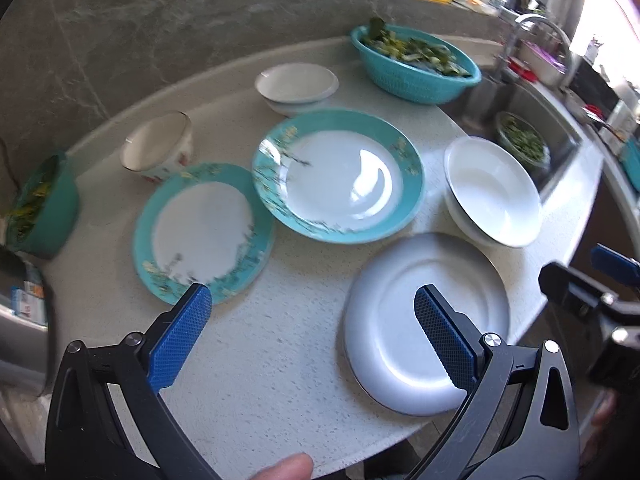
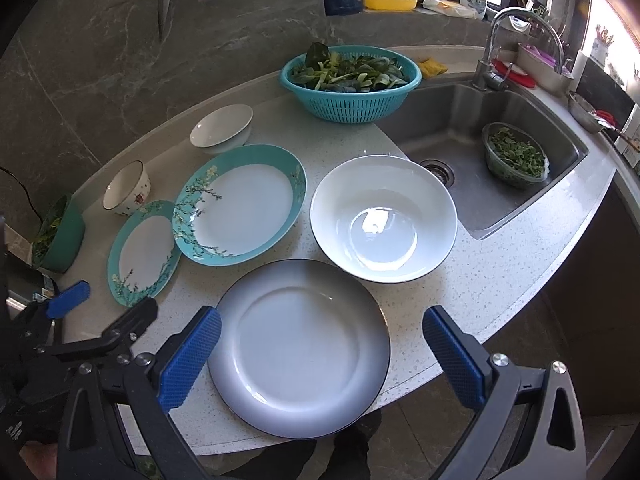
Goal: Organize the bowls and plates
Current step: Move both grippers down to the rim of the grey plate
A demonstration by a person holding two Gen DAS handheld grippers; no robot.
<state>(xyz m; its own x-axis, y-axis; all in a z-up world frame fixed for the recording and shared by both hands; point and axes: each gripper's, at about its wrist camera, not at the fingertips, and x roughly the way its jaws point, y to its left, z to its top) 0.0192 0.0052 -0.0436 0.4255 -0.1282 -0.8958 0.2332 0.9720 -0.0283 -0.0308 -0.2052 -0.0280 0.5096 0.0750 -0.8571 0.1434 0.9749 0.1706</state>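
Observation:
On the pale counter [image 2: 400,304] lie a grey-white plate with a dark rim [image 2: 298,348] [image 1: 424,320] at the front, a large white bowl [image 2: 384,218] [image 1: 492,190], a large teal-rimmed plate [image 2: 240,204] [image 1: 338,174], a small teal-rimmed plate [image 2: 142,254] [image 1: 202,234], a small white bowl [image 2: 222,126] [image 1: 296,86] and a floral cup-bowl [image 2: 126,188] [image 1: 158,146]. My left gripper [image 1: 312,308] is open above the bare counter between the small teal plate and the grey plate. My right gripper [image 2: 322,330] is open, its fingers either side of the grey plate.
A teal colander of greens [image 2: 350,80] [image 1: 416,64] stands at the back. The sink [image 2: 500,152] to the right holds a glass bowl of greens [image 2: 516,156]. A green tub of greens [image 2: 60,236] sits at the left edge. The counter edge runs just below the grey plate.

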